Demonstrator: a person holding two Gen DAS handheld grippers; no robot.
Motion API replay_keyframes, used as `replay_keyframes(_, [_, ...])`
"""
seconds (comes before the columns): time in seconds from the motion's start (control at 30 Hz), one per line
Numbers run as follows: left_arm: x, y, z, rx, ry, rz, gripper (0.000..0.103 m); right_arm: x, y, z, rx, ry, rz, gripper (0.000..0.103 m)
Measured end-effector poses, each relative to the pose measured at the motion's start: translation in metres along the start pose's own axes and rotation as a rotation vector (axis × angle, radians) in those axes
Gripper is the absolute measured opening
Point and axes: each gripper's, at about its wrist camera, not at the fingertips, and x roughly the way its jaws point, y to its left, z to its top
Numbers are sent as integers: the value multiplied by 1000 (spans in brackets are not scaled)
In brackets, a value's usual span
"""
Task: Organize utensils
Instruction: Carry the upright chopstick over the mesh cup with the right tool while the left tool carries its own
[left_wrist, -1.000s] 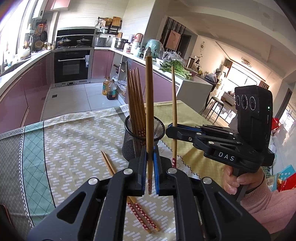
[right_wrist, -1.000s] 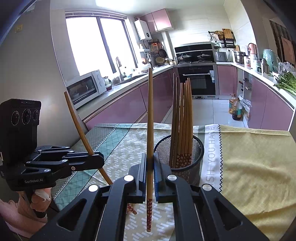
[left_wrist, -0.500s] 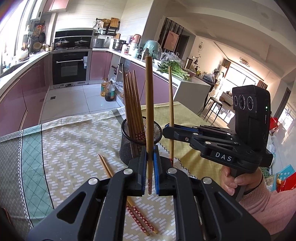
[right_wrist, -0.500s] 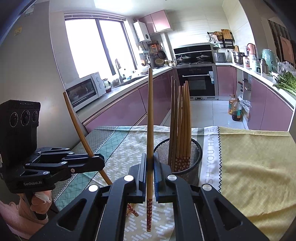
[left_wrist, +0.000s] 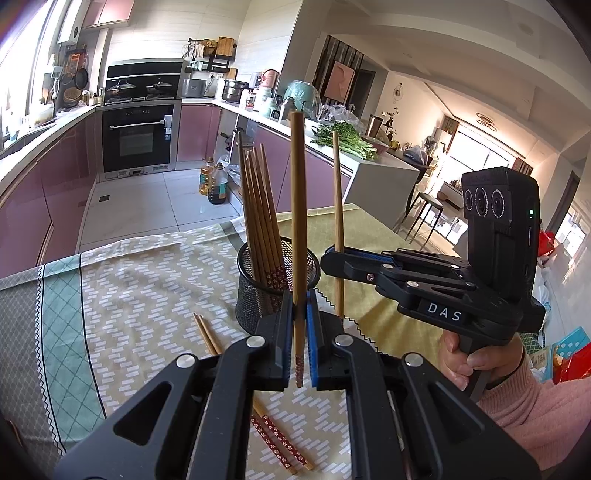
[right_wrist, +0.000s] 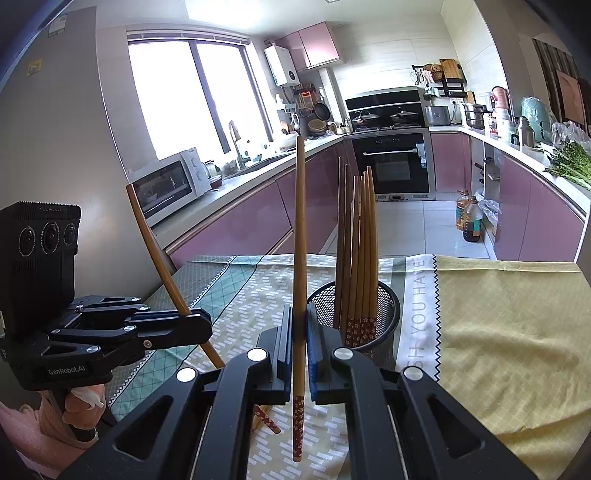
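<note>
The left gripper (left_wrist: 300, 328), marked "GenRobot.AI", and the right gripper (right_wrist: 300, 354), marked "DAS", each pinch one upright brown wooden chopstick (left_wrist: 298, 206) beside the black mesh cup (left_wrist: 258, 291); the tablecloth (right_wrist: 421, 306) reads "SH YOU HAVE".

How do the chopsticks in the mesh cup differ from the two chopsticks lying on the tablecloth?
The chopsticks in the mesh cup stand nearly upright, bunched, patterned ends down. The two chopsticks on the tablecloth lie flat, outside the mesh cup, side by side. Both are brown wood with red flowered ends.
</note>
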Motion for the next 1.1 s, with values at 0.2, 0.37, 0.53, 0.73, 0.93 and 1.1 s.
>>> replay_keyframes(0.2, [3, -2, 3, 4, 0, -2, 7, 0, 0, 1, 1, -3, 0, 6])
replay_keyframes(0.37, [4, -3, 5, 6, 0, -3, 7, 0, 0, 3, -1, -5, 1, 6])
replay_keyframes(0.53, [4, -3, 6, 5, 0, -2, 7, -1, 0, 3, -1, -6, 1, 6])
replay_keyframes(0.73, [5, -3, 8, 3, 1, -4, 7, 0, 1, 4, -1, -6, 2, 6])
replay_keyframes(0.93, [7, -4, 11, 10, 0, -1, 7, 0, 1, 5, 0, -6, 2, 6])
replay_keyframes(1.1, [8, -4, 12, 11, 0, -2, 7, 0, 0, 5, 0, -7, 2, 6])
